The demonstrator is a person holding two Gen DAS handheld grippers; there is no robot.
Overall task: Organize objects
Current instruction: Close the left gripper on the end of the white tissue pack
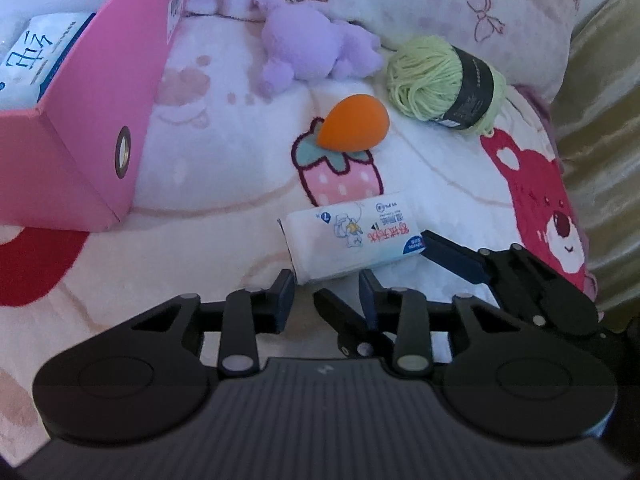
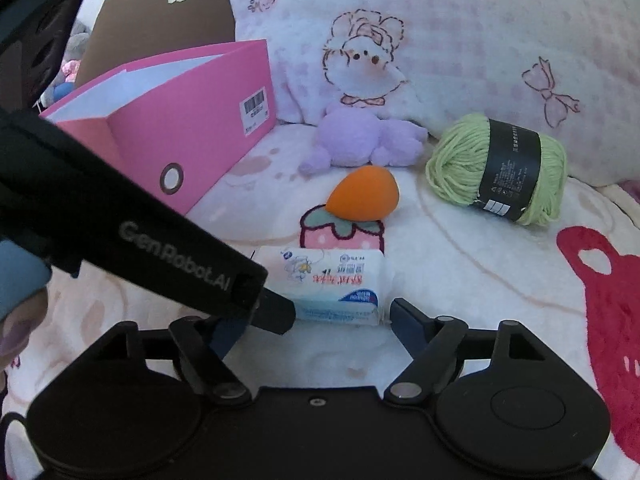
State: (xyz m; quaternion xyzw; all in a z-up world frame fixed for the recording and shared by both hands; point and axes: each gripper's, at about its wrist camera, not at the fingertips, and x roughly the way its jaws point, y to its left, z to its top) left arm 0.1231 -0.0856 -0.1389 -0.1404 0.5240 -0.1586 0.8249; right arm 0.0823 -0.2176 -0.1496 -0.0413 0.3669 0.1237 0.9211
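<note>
Both your grippers crowd the tissue pack (image 2: 338,284), which lies flat on the blanket (image 2: 460,280) just ahead of them, long axis running across the right gripper (image 2: 344,312). Its jaws stand wide, one tip at each end of the pack, not yet pressing. Your left gripper (image 1: 326,290) has its jaws nearly closed at the pack's near corner, gripping nothing. The right one is better placed; the pink box (image 2: 192,128) waits beyond on the left.
</note>
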